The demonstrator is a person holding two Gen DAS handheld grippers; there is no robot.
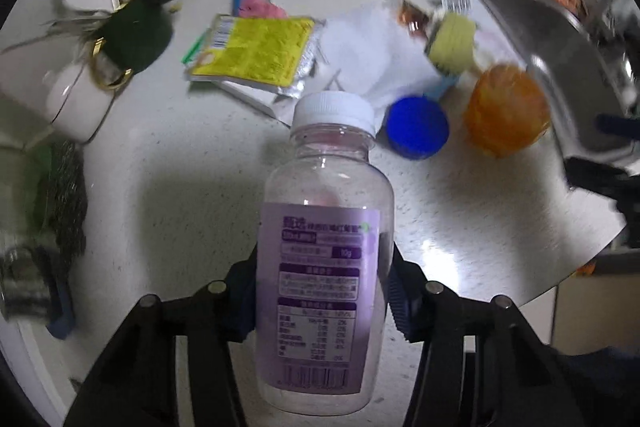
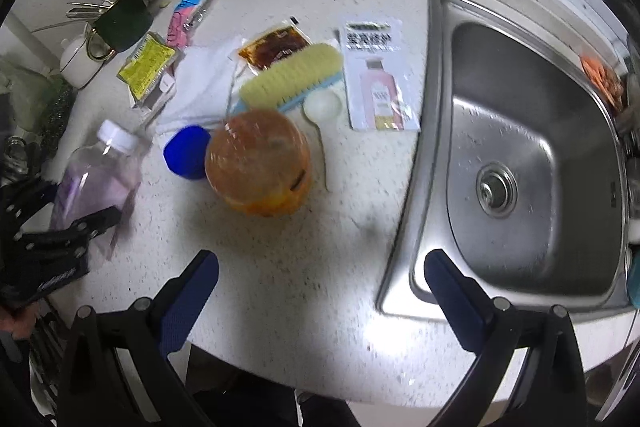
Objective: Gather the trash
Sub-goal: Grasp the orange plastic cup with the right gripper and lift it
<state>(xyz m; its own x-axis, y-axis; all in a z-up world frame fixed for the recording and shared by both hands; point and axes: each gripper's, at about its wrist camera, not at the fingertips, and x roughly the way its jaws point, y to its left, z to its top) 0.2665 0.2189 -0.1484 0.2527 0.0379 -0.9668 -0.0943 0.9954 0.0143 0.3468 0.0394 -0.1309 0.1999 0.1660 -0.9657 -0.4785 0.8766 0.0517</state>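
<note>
**Bottle between the left gripper's pads, right gripper spread over the counter**

At the far left of the right wrist view, the left gripper [image 2: 86, 223] is seen pointed steeply down at the counter [image 2: 300, 247], with part of a hand [image 2: 18, 319] cut off at the frame edge behind it. In its own view the left gripper [image 1: 324, 291] is set on either side of a clear plastic bottle [image 1: 324, 267] with a white cap and a purple label. The bottle lies on the counter, cap pointing away from the camera. The blue pads are seen against both sides of the bottle; whether they press it or only touch it cannot be told, since the lower body of the bottle hides the contact. The small print on the label is too blurred to be read.

Just right of the bottle cap, a blue lid [image 1: 416, 127] is seen, and beside it an orange container [image 1: 506, 109], smeared by motion. A yellow packet [image 1: 256, 53] and a white cloth [image 1: 372, 47] lie further back.

The right gripper [image 2: 320, 275] is held spread wide, pointed steeply down over bare counter near the front edge, with nothing between its pads. Its right finger [image 2: 456, 303] overlaps the corner of the steel sink [image 2: 420, 147]. At the sink's far right rim, something orange is cut off and cannot be made out.
</note>
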